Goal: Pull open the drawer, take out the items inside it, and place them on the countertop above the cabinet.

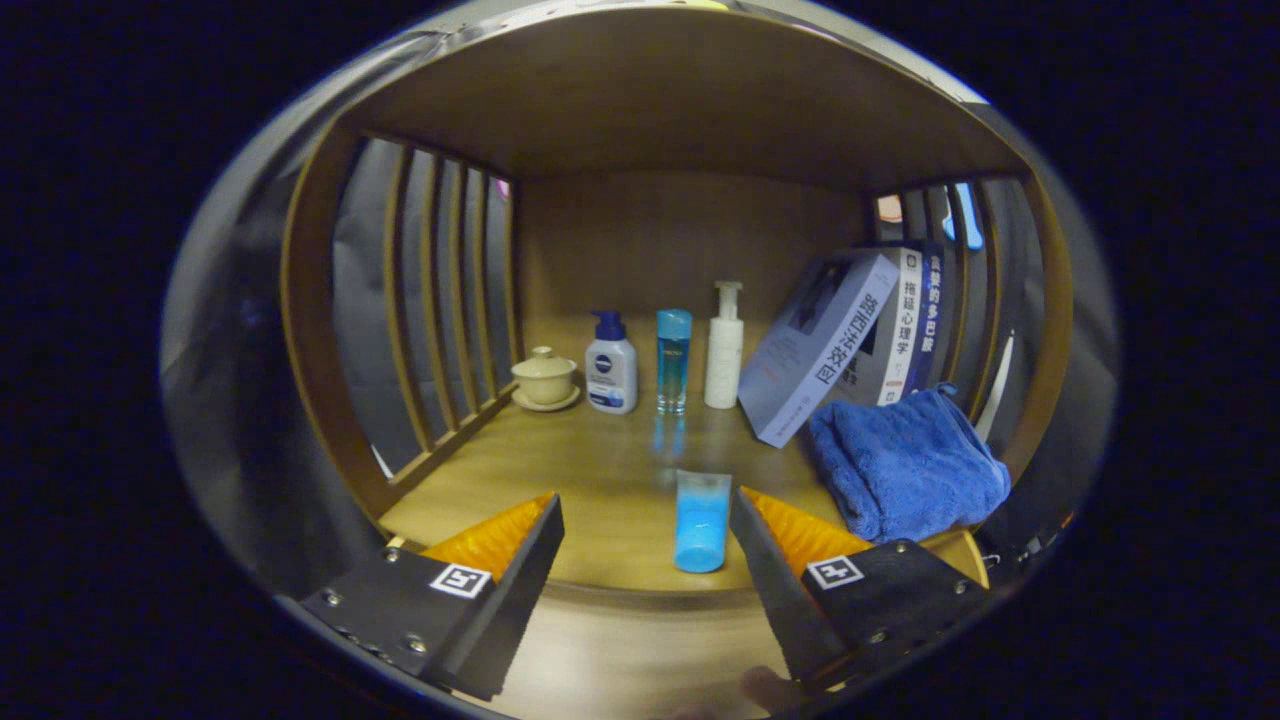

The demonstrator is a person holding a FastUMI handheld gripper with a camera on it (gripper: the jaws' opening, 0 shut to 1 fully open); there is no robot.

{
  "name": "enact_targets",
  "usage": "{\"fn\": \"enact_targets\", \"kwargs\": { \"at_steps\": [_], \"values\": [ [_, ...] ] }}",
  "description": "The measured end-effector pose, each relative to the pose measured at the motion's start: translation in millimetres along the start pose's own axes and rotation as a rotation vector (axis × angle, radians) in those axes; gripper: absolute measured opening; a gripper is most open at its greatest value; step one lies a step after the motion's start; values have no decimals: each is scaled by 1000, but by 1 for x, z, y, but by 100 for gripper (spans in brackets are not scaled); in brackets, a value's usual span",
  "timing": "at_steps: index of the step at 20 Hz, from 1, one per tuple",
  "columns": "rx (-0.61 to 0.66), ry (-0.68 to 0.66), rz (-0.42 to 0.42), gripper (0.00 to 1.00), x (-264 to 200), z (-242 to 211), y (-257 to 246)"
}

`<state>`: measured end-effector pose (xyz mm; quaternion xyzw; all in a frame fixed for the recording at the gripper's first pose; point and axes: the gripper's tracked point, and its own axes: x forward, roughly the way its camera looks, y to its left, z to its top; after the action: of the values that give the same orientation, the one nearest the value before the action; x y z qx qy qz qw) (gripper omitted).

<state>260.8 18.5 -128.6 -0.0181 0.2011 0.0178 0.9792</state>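
The hand-held gripper (pixel 645 540) hangs spread wide, pinching nothing, with the blue tube (pixel 701 520) lying on the table (pixel 600 470) between its fingers, nearer the right one. Risk: the tube could roll off the front edge, toward six o'clock, if nudged.

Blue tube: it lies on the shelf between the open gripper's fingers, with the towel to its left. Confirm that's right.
Wrong on one point. In the gripper view the towel is to the right of the blue tube, not the left. The rest holds: the tube lies on the shelf between the open gripper's fingers.
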Motion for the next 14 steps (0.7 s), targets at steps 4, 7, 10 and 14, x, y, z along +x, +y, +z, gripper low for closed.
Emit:
{"fn": "enact_targets", "kwargs": {
  "at_steps": [4, 7, 10, 14],
  "values": [
    [-57, -52, 12, 99, -46, 7, 11],
    [-32, -110, 20, 97, -85, 17, 15],
    [0, -172, 0, 97, -124, 26, 10],
    [25, -248, -31, 97, -184, 28, 0]
  ]
}}
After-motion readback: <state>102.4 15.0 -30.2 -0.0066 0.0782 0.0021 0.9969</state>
